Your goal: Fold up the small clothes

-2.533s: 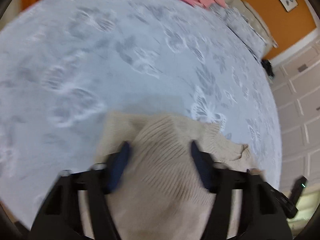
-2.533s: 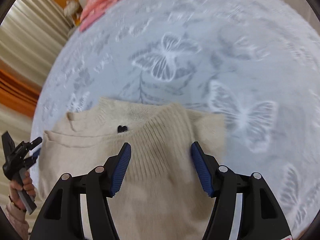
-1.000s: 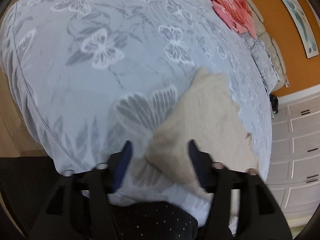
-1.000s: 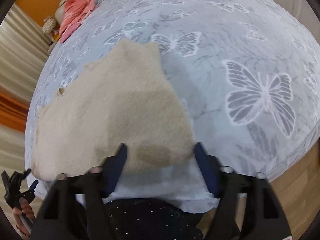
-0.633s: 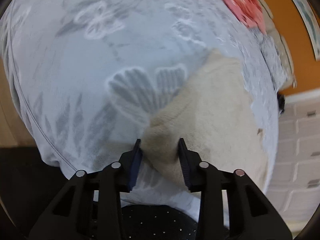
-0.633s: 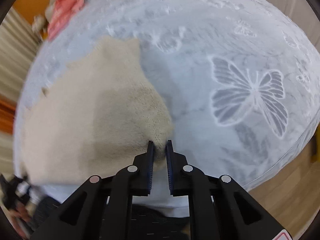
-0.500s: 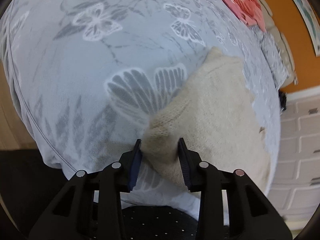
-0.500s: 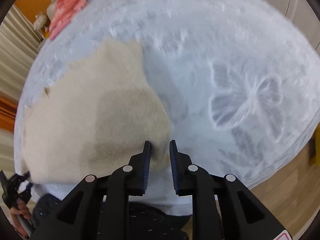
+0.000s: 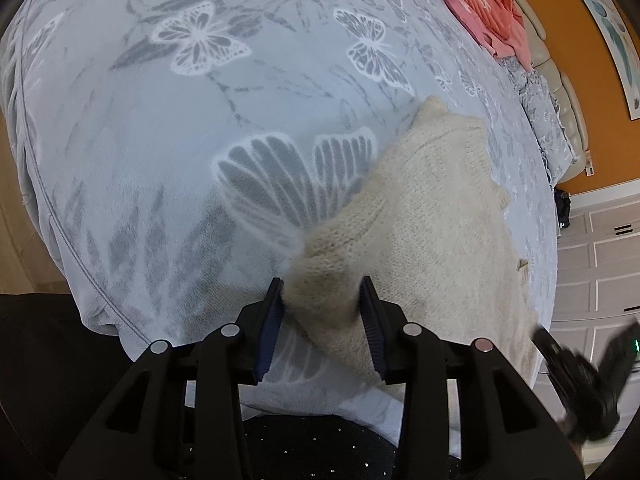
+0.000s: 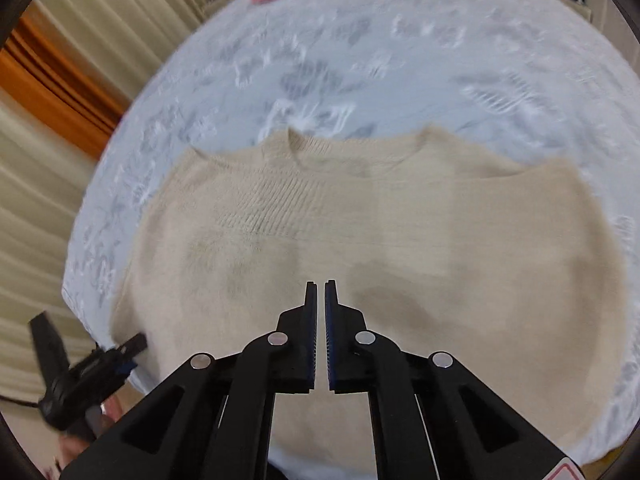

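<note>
A cream knitted sweater (image 10: pixel 360 232) lies spread flat on the bed with its neckline away from me. In the left wrist view the sweater (image 9: pixel 436 220) has its near corner bunched between the fingers of my left gripper (image 9: pixel 322 300), which is shut on it at the bed's front edge. My right gripper (image 10: pixel 321 292) is shut with nothing between its pads and hovers over the sweater's lower middle. The left gripper (image 10: pixel 88 364) also shows at the sweater's left corner in the right wrist view, and the right gripper (image 9: pixel 580 376) shows blurred at the lower right of the left wrist view.
The bed has a grey bedspread (image 9: pixel 200 100) with a butterfly print. A pile of pink clothes (image 9: pixel 488 12) lies at the far end by a pillow (image 9: pixel 548 120). Beige curtains (image 10: pixel 52 120) hang to the left. White cabinet doors (image 9: pixel 600 264) stand to the right.
My right gripper has let go of the sweater's corner, closed empty and swung over the sweater's middle. The left gripper still grips its corner and has barely moved.
</note>
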Demonstrator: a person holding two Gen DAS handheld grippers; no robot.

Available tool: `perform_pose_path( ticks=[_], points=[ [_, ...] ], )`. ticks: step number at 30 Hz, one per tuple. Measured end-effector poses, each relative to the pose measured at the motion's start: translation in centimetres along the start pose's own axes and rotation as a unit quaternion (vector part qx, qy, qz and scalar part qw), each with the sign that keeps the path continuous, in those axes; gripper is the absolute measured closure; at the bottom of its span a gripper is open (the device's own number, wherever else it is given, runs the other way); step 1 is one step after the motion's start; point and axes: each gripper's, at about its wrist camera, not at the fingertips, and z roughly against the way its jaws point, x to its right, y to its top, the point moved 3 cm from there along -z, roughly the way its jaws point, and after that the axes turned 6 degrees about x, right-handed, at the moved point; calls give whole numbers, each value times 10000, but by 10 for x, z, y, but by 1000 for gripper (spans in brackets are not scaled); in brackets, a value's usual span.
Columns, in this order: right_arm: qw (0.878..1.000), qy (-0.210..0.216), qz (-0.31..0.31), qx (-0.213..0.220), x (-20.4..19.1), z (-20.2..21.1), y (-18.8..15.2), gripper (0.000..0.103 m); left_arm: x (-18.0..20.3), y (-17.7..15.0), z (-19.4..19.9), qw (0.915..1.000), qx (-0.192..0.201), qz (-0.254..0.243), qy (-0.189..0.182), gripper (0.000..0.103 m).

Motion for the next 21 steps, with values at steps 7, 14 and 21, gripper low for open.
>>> perform_pose_path(
  ticks=[7,14,21],
  points=[
    [9964,-219,-250,-777,9,-56,-9,103,-2,3,-5,9999,-40,45,-84,62],
    [9917,-653,246,-1081,-8,-74,1,103,8,4,-8,9999,-19,-147,84,54],
    [9893,-881,685,-935,-22,-74,-3,103,22,8,4,9998,-11,-193,-77,83]
  ],
)
